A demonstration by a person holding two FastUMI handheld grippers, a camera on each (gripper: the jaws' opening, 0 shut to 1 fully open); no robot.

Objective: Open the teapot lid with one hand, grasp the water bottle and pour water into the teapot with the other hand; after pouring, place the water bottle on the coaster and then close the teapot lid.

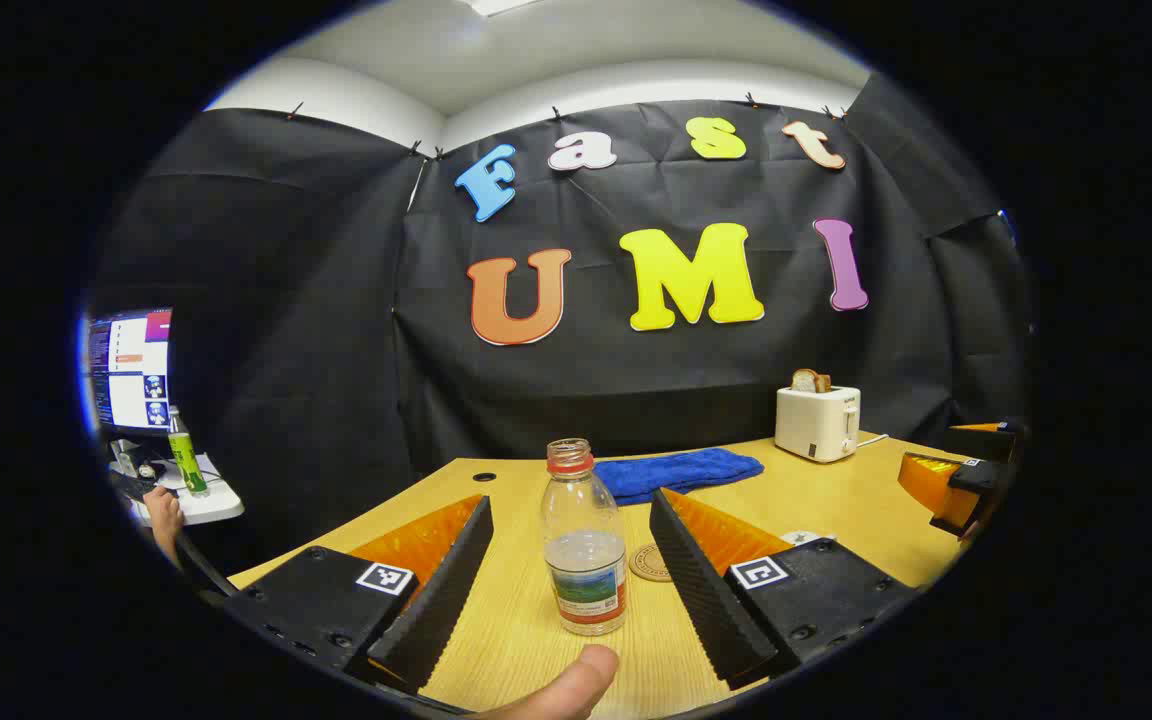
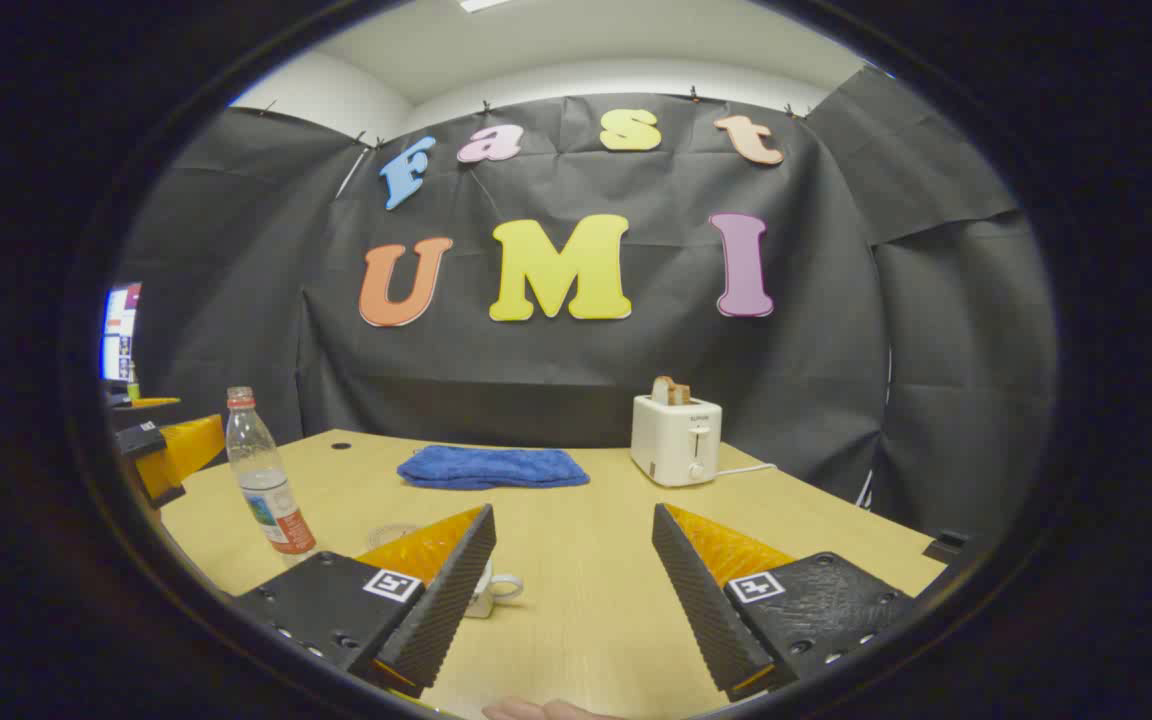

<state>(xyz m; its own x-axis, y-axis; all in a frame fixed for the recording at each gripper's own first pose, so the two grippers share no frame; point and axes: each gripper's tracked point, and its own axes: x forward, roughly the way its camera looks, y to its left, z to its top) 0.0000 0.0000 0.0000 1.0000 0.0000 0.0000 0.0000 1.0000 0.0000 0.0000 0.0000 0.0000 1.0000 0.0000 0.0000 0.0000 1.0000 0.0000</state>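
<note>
A clear water bottle (image 1: 584,540) with a red neck and some water in it stands upright on the wooden table (image 1: 836,500). My left gripper (image 1: 570,500) is open, with the bottle between its fingers and gaps on both sides. A round cork coaster (image 1: 650,562) lies just right of the bottle. The white teapot (image 2: 496,588) shows its handle beside my right gripper's left finger, which hides most of it. My right gripper (image 2: 573,512) is open above bare table. The bottle (image 2: 261,480) and the left gripper (image 2: 166,450) appear at the left of the right gripper view.
A folded blue towel (image 1: 676,472) lies toward the back of the table, and a white toaster (image 1: 818,422) holding bread stands at the back right. A monitor (image 1: 128,370) and a green bottle (image 1: 186,455) sit on a side desk at left. A thumb (image 1: 576,685) shows at the bottom.
</note>
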